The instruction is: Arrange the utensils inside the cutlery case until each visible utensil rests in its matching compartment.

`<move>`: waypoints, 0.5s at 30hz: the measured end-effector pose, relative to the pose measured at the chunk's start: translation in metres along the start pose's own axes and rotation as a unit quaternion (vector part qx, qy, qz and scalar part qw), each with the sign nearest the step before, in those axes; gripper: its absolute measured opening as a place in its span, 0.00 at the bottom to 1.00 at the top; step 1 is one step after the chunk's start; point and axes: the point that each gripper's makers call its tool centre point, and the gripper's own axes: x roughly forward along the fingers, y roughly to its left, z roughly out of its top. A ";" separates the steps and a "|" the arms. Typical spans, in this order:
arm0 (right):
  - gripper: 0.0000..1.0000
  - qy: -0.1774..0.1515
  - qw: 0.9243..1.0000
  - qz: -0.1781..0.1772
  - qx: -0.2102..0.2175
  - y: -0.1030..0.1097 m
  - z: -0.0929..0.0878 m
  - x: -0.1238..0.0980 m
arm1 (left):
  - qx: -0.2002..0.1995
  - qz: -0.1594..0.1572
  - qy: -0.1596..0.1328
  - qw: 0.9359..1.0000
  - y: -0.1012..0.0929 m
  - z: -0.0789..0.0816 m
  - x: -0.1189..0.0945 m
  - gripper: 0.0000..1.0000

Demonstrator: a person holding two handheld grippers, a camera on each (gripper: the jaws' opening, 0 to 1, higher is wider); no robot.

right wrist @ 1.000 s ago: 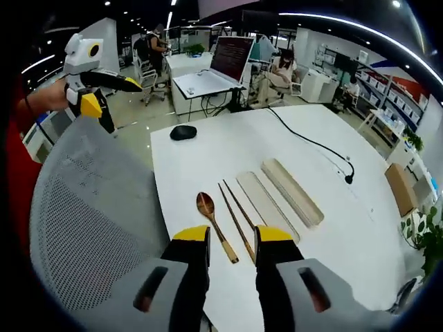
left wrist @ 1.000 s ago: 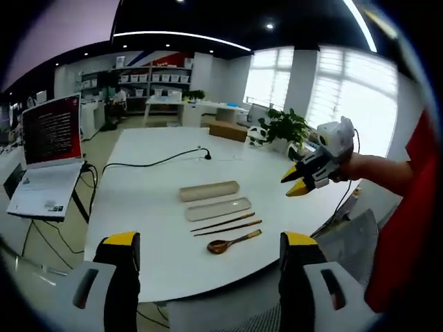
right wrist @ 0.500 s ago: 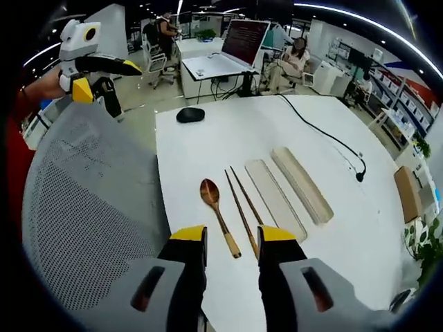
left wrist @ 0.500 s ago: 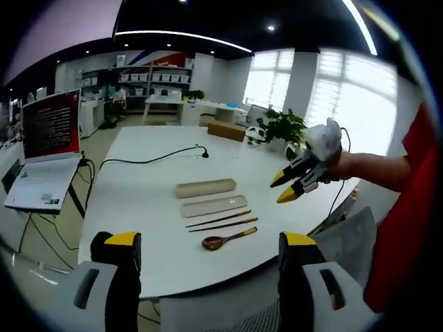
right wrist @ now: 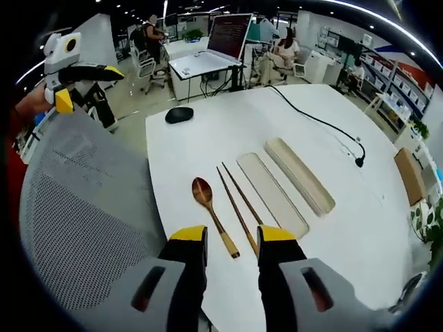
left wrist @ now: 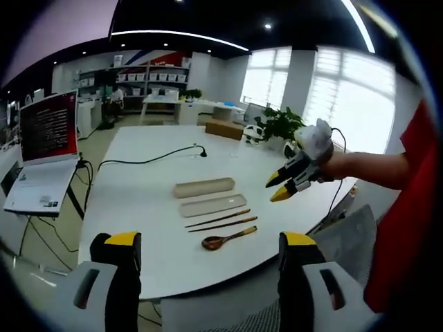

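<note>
Left gripper: jaws wide apart, nothing between them, held off the near edge of the white table, not over any utensil. Right gripper: jaws parted by a narrow gap, nothing held, tips hanging over the table's near edge just short of the handle ends of the utensils.

In the right gripper view, out from the tips: wooden spoon lies flat, bowl away from the gripper, handle end toward it. Just beside it, the pair of wooden chopsticks, lying side by side, close to parallel with the spoon, apart from it. Next over, the flat beige case lid, then the deeper cutlery case tray, which looks empty; lid and tray lie parallel, near each other, whether touching can't be told. All four sit near the table's near edge, none inside the case.

Further out: black mouse near the table's left corner, black cable running across the far part of the tabletop. Grey mesh chair back beside the table. Open laptop on a separate desk behind.

In the left gripper view the same row reads spoon nearest, chopsticks, lid, tray. The right gripper comes in from the right, above the table's right edge, held by a hand on a red sleeve.
</note>
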 end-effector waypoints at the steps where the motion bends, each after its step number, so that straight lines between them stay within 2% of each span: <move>1: 0.27 0.000 1.000 -0.005 -0.004 -0.002 -0.001 0.002 | 0.000 0.000 0.001 1.000 0.000 0.000 0.000 0.83; 4: 0.29 -0.010 1.000 -0.002 0.013 -0.003 -0.003 0.011 | -0.001 -0.002 0.001 1.000 -0.001 -0.001 0.000 0.83; 6: 0.28 -0.004 1.000 0.008 0.020 -0.001 -0.007 0.018 | -0.002 -0.003 -0.001 1.000 -0.002 0.000 0.000 0.83; 15: 0.26 0.019 1.000 0.014 -0.017 -0.001 -0.013 0.037 | -0.008 -0.003 0.000 1.000 -0.005 -0.005 -0.002 0.83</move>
